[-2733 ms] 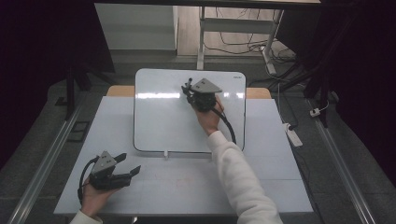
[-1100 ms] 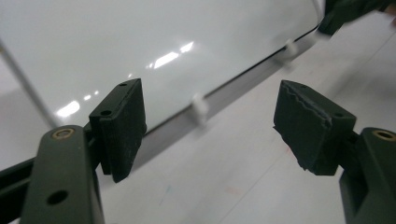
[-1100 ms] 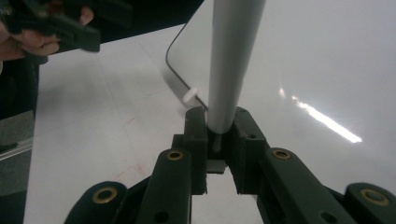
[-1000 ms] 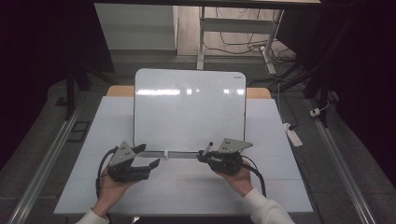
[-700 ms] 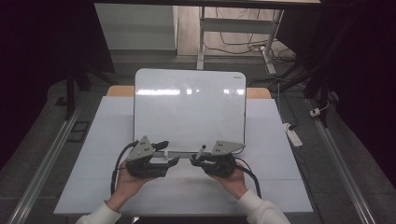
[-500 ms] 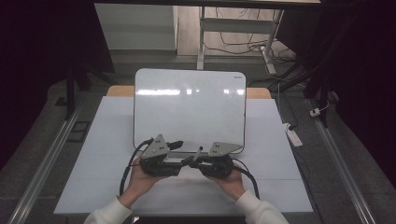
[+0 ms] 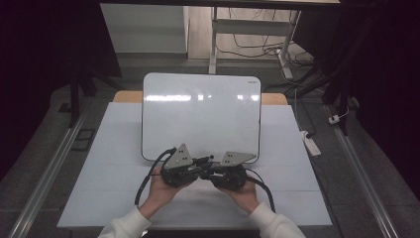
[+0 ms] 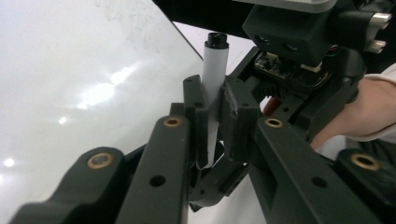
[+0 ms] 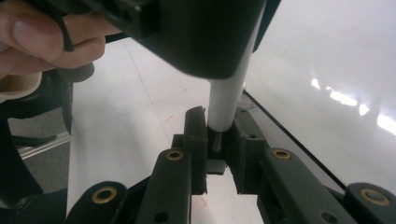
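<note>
From the high view, your left gripper (image 7: 198, 166) and right gripper (image 7: 210, 171) meet nose to nose over the table (image 7: 114, 163), just at the near edge of the whiteboard (image 7: 200, 116); what passes between them is too small to tell there. The left gripper view settles it: your left jaws have just been closing and now pinch a white marker (image 8: 212, 88), black tip upward. The right gripper view shows the same marker (image 9: 229, 100) clamped at its other end by your right jaws, whiteboard (image 9: 336, 56) alongside.
</note>
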